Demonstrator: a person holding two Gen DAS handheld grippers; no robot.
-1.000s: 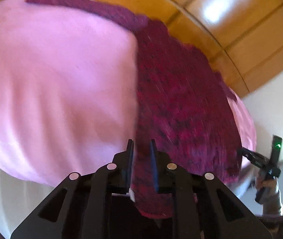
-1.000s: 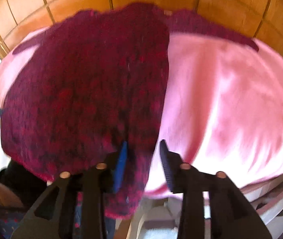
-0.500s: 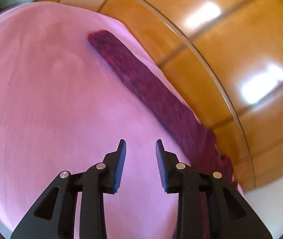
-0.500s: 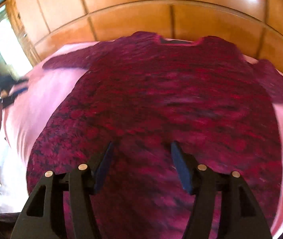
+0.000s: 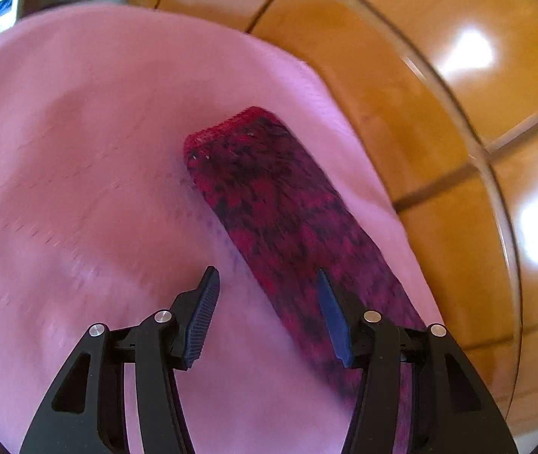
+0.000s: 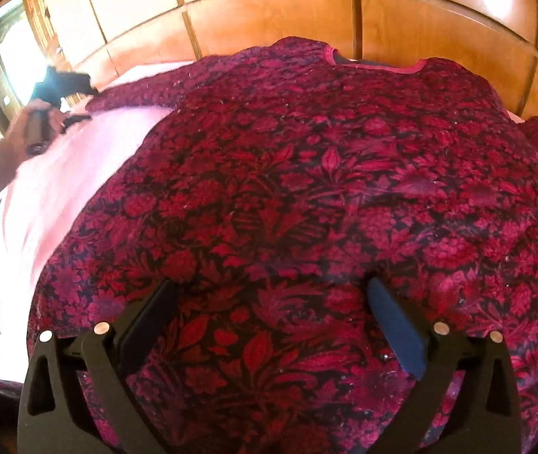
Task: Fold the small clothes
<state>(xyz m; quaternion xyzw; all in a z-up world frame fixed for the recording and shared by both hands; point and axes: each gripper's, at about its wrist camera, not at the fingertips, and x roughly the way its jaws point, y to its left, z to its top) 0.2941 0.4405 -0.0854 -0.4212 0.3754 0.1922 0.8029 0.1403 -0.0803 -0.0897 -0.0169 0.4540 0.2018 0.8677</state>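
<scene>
1. A dark red patterned sweater (image 6: 325, 196) lies spread flat, front up, on a pink sheet (image 6: 64, 189) that covers the surface beneath it; whether that surface is a bed or a tabletop cannot be told.
2. The sweater's left sleeve (image 5: 288, 227) stretches straight out from the body over the pink sheet (image 5: 80, 189), its cuff at the far end, close to the sheet's edge.
3. The left tongs (image 5: 267, 314) hang above that sleeve, near its inner stretch. Their jaws are opening, with nothing pinched between them; the right-hand finger sits over the knit, the left-hand one over bare sheet.
4. From the right wrist view, a hand (image 6: 38, 125) grips the left tool's handle at the sleeve's far end, left of the sweater's body.
5. The right tongs (image 6: 271, 319) hover over the sweater's lower middle, near the hem. Their jaws are opening wide and grip nothing.
6. The neckline (image 6: 377, 64) lies at the sweater's far edge, next to wooden panelling (image 6: 269, 11).
</scene>
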